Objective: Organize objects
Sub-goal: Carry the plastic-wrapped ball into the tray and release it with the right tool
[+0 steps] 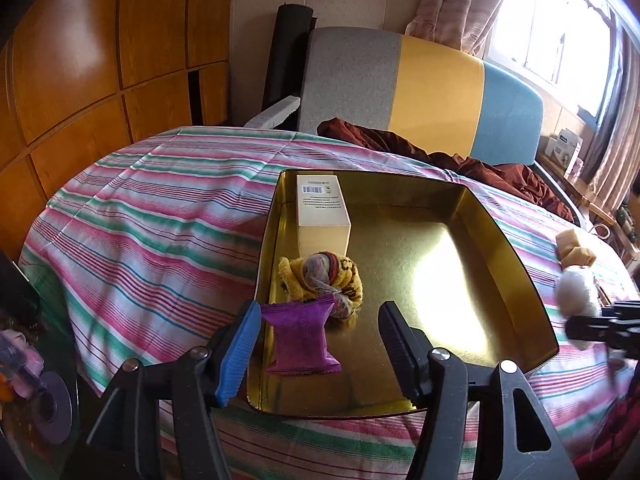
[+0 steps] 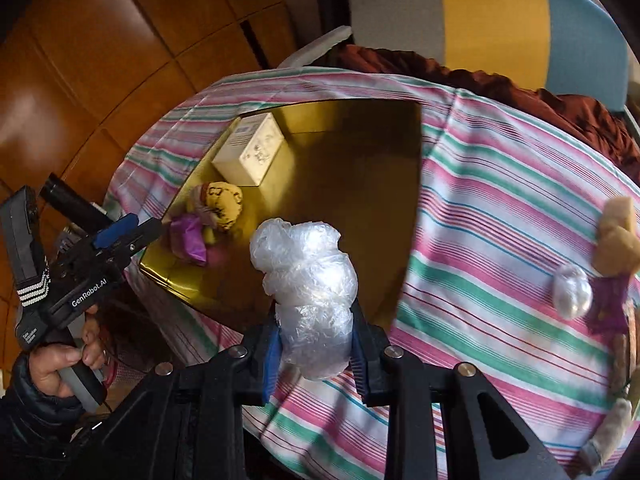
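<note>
A gold tin tray lies on the striped bed. In it are a white box, a yellow knitted sock ball and a purple packet. My left gripper hangs open over the tray's near left corner. The purple packet rests on the tray floor between its fingers, with the right finger well clear of it. My right gripper is shut on a crumpled clear plastic bag, held above the tray's near edge. In the right wrist view the left gripper stands at the tray's left corner.
A tan stuffed toy and a small white plastic ball lie on the striped sheet right of the tray. A dark red blanket is bunched at the headboard. Wooden wardrobe doors stand to the left.
</note>
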`<state>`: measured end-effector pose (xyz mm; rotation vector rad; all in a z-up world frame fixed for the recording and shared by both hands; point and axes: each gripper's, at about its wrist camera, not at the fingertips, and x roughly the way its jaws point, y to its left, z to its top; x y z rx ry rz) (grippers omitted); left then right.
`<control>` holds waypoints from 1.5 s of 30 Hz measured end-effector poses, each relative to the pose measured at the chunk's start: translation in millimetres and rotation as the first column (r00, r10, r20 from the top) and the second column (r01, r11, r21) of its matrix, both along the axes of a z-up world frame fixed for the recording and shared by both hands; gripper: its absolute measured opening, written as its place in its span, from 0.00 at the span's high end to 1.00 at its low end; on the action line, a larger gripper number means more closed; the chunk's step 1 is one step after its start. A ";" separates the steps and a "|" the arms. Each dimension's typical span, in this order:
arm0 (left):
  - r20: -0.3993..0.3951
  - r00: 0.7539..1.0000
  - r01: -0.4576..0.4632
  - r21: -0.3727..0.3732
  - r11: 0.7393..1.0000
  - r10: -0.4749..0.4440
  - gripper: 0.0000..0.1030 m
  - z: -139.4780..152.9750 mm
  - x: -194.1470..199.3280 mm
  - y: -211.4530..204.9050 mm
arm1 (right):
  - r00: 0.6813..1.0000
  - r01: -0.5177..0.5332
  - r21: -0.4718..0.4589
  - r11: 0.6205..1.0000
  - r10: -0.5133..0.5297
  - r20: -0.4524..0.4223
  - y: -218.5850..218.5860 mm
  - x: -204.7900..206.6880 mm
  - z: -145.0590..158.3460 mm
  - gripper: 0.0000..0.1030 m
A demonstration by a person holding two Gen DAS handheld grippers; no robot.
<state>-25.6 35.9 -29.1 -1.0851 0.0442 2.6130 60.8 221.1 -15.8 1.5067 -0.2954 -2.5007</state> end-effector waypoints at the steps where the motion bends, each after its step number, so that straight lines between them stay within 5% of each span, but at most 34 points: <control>1: 0.002 1.000 -0.007 0.004 1.000 0.007 0.40 -0.4 -0.4 -3.2 | 1.000 -0.020 -0.007 1.000 0.020 0.007 -11.1 -8.1 -4.0 0.72; 5: 0.011 0.999 -0.053 0.020 0.998 0.053 0.37 -1.7 -4.3 -20.4 | 0.997 -0.079 -0.063 0.995 0.080 0.017 -48.4 -30.7 -12.7 0.66; 6: 0.014 0.998 -0.069 0.024 0.997 0.068 0.36 -2.4 -5.4 -25.8 | 0.996 -0.084 -0.088 0.993 0.086 0.014 -53.8 -35.1 -14.2 0.60; 8: 0.024 0.996 -0.092 0.028 0.995 0.092 0.35 -4.5 -7.5 -35.1 | 0.996 -0.086 -0.114 0.990 0.088 0.015 -63.1 -41.1 -17.3 0.29; 10: 0.035 0.993 -0.115 0.031 0.993 0.114 0.34 -6.4 -9.2 -43.1 | 0.996 -0.088 -0.129 0.988 0.091 0.016 -69.6 -42.5 -19.4 0.20; 21: 0.054 0.989 -0.138 0.041 0.990 0.136 0.02 -11.1 -11.6 -48.6 | 0.998 -0.069 -0.005 0.998 0.069 -0.015 -65.2 -14.6 -19.6 0.17; 34: 0.028 0.999 -0.037 0.039 0.999 0.035 0.00 0.4 -4.4 -15.9 | 0.985 0.169 0.079 0.982 -0.166 -0.046 16.8 36.4 -7.6 0.16; 40: 0.034 0.998 0.046 0.074 0.996 -0.049 0.00 6.6 -3.7 9.8 | 0.914 0.405 0.134 0.904 -0.406 -0.023 98.9 79.1 -1.9 0.16; 45: 0.031 0.993 0.112 0.070 0.991 -0.115 0.00 10.5 0.9 37.2 | 0.746 0.642 0.215 0.736 -0.665 0.047 181.2 117.9 -1.5 0.16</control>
